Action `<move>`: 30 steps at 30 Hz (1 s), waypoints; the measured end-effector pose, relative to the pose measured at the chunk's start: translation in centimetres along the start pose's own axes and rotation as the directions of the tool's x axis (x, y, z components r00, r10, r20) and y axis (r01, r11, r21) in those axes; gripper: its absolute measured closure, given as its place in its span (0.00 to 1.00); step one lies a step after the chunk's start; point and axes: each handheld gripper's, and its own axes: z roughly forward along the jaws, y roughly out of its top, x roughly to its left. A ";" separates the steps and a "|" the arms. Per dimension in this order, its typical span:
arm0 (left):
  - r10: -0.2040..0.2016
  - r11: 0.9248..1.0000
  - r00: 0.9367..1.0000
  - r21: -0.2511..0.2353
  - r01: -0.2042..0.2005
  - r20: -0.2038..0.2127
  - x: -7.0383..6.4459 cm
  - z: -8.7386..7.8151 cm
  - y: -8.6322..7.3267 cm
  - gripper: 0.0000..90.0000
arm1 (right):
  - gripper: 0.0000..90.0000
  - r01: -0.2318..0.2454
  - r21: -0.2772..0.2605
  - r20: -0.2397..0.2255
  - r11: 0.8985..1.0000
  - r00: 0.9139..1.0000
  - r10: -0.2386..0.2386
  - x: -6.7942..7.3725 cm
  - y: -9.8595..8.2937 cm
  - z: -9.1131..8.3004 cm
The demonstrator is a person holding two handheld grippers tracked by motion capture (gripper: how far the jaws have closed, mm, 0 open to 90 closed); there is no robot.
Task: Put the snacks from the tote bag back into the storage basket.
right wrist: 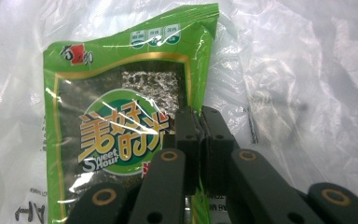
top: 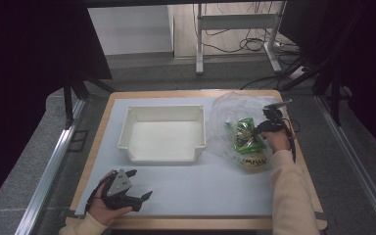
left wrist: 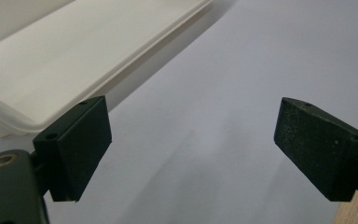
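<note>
right gripper (right wrist: 199, 122) clamped on the green snack packet (right wrist: 121, 116), which lies on the clear plastic bag (top: 230, 115) right of the white bin (top: 162, 133). left gripper (left wrist: 193, 144) jaws spread, holding nothing, near side of the bin.

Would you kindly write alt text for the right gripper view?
The right gripper has its black jaws shut on the edge of a green snack packet with a seaweed window. The packet lies on a crinkled clear plastic bag.

Left fingers (left wrist: 93, 144) apart, right fingers (right wrist: 186, 135) together.
</note>
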 end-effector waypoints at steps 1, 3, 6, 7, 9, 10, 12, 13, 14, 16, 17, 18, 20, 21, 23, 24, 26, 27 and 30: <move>0.000 1.000 1.000 0.000 0.000 0.000 0.0 0.0 0.0 0.12 | 0.98 0.000 0.000 0.000 1.000 1.000 0.000 0.0 0.0 0.0; 0.000 1.000 1.000 0.000 0.000 0.000 0.0 0.0 0.0 0.12 | 0.99 0.003 -0.002 0.008 1.000 1.000 -0.003 0.1 0.0 -0.1; -0.002 1.000 1.000 -0.002 0.002 0.000 0.1 0.0 0.0 0.12 | 1.00 0.012 -0.010 0.015 1.000 1.000 -0.012 0.3 0.0 -0.2; -0.002 1.000 1.000 -0.002 0.002 0.000 0.1 0.0 0.0 0.12 | 1.00 0.012 -0.010 0.015 1.000 1.000 -0.012 0.3 0.0 -0.2; -0.002 1.000 1.000 -0.002 0.002 0.001 0.1 0.0 0.0 0.12 | 1.00 0.017 -0.023 0.013 1.000 1.000 -0.016 0.5 -0.1 -0.4; -0.002 1.000 1.000 -0.003 0.002 0.001 0.1 0.0 0.0 0.12 | 1.00 0.028 -0.031 0.007 0.999 1.000 -0.028 0.7 -0.1 -0.7; -0.002 1.000 1.000 -0.004 0.002 0.001 0.0 0.0 0.0 0.12 | 1.00 0.033 -0.044 0.003 0.998 0.999 -0.033 0.9 -0.1 -1.1; -0.002 1.000 1.000 -0.004 0.002 0.001 0.0 0.0 0.0 0.12 | 1.00 0.033 -0.044 0.003 0.998 0.999 -0.033 0.9 -0.1 -1.1; -0.003 1.000 1.000 -0.004 0.003 0.002 0.1 0.0 0.0 0.12 | 1.00 0.034 -0.048 0.000 0.998 0.999 -0.034 1.0 -0.1 -1.3; -0.004 1.000 1.000 -0.003 0.004 0.001 0.1 0.0 0.0 0.12 | 1.00 0.036 -0.057 -0.006 0.998 0.999 -0.037 1.0 -0.2 -1.6; -0.004 1.000 1.000 -0.003 0.004 0.001 0.1 0.0 0.0 0.12 | 1.00 0.039 -0.063 -0.012 0.997 0.999 -0.040 1.0 -0.2 -1.7; -0.004 1.000 1.000 -0.003 0.004 0.002 0.1 0.0 0.0 0.12 | 1.00 0.042 -0.067 -0.012 0.997 0.999 -0.043 1.0 -0.3 -1.9; -0.003 1.000 1.000 -0.002 0.003 0.001 0.1 0.0 0.0 0.12 | 1.00 0.041 -0.085 -0.013 0.996 0.999 -0.042 1.0 -0.3 -2.4; -0.004 1.000 1.000 -0.002 0.004 0.001 0.1 0.0 0.0 0.12 | 1.00 0.041 -0.092 -0.014 0.995 0.999 -0.042 1.0 -0.4 -2.6; -0.004 1.000 1.000 0.000 0.004 0.002 0.1 0.0 0.0 0.12 | 1.00 0.042 -0.096 -0.014 0.995 0.999 -0.043 1.0 -0.4 -2.8; -0.004 1.000 1.000 0.000 0.004 0.002 0.1 0.0 0.0 0.12 | 1.00 0.042 -0.100 -0.015 0.994 0.999 -0.044 1.0 -0.4 -2.9; -0.005 1.000 1.000 0.000 0.005 0.001 0.1 0.0 0.0 0.12 | 1.00 0.045 -0.112 -0.013 0.993 0.999 -0.047 1.0 -0.5 -3.2; -0.006 1.000 1.000 0.000 0.006 0.001 0.1 0.0 0.0 0.12 | 1.00 0.045 -0.116 -0.010 0.992 0.999 -0.047 0.9 -0.5 -3.4; -0.007 1.000 1.000 -0.002 0.007 0.001 0.1 0.0 0.0 0.12 | 1.00 0.037 -0.145 -0.005 0.989 0.999 -0.038 0.7 -0.4 -4.1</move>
